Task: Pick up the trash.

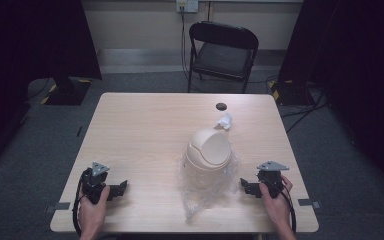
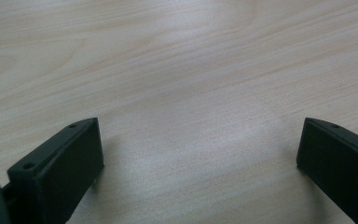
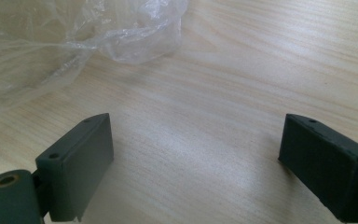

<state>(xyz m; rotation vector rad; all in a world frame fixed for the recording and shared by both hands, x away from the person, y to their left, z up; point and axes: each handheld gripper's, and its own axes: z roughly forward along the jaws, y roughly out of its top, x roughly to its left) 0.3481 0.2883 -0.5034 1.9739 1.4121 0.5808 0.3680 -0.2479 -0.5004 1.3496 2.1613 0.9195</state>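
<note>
Two claws spread, empty: left claw (image 1: 121, 189), right claw (image 1: 245, 186) beside crinkled clear plastic bag (image 1: 202, 192).

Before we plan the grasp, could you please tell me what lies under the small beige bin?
The beige bin stands on a crumpled clear plastic bag, which spreads toward the table's near edge. The bin itself hides whatever is directly beneath its base.

Lower left of the frame, the left hand-held gripper (image 1: 121, 188) sits with jaws wide apart; lower right, the right hand-held gripper (image 1: 245, 186) likewise gapes, both angled inward.
</note>
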